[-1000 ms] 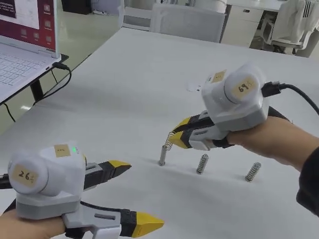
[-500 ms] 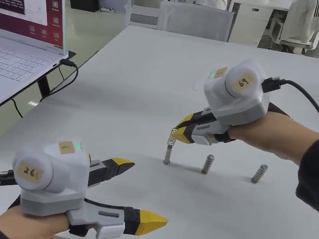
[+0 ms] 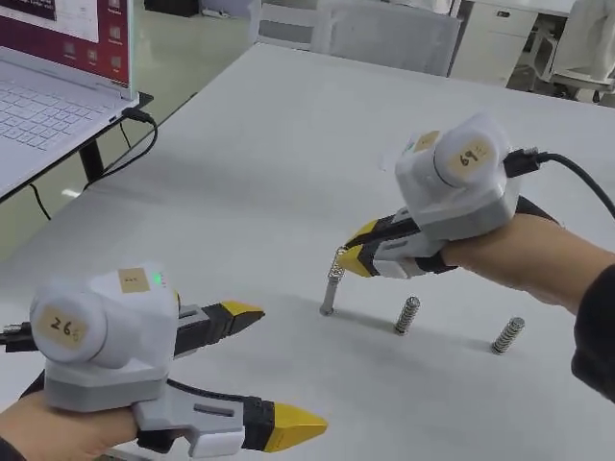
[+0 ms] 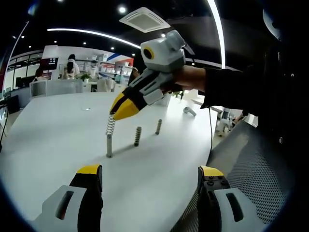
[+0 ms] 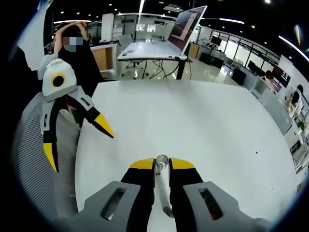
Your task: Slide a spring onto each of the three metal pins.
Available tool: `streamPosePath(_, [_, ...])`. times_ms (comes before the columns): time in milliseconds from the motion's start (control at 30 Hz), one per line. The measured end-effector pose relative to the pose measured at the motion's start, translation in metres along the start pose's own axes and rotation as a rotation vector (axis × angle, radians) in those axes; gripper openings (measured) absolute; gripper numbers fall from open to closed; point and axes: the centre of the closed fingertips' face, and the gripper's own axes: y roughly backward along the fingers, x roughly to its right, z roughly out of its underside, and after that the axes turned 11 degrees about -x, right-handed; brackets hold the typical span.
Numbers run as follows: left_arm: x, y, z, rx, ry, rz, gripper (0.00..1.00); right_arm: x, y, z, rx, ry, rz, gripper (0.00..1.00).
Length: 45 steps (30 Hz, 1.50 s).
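Right tool (image 3: 350, 257) mid-frame is pinching a spring (image 3: 335, 267) over the leftmost pin (image 3: 328, 302), maybe just started onto it. Left tool (image 3: 288, 367), lower left, is spread wide above the table (image 3: 240, 173).

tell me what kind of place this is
Most likely an open-plan office or lab workspace. There is a big white table with an open laptop on a stand beside it, office chairs behind it, and long ceiling strip lights overhead.
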Motion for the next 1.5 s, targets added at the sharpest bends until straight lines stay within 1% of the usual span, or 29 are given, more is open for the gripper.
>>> streamPosePath(567, [0.000,0.000,-0.001,0.004,0.002,0.000,0.77,-0.001,-0.007,0.003,-0.015,-0.005,-0.016,0.08])
streamPosePath(1067, [-0.001,0.001,0.000,-0.001,0.003,-0.001,0.77,-0.003,-0.020,0.009,-0.033,-0.025,-0.036,0.08])
streamPosePath(1233, [-0.001,0.000,0.000,-0.002,0.002,-0.002,0.77,-0.004,-0.024,0.011,-0.041,-0.020,-0.040,0.08])
streamPosePath(1500, [-0.002,0.000,0.000,-0.004,0.002,-0.004,0.77,-0.002,-0.032,0.016,-0.050,-0.026,-0.049,0.08])
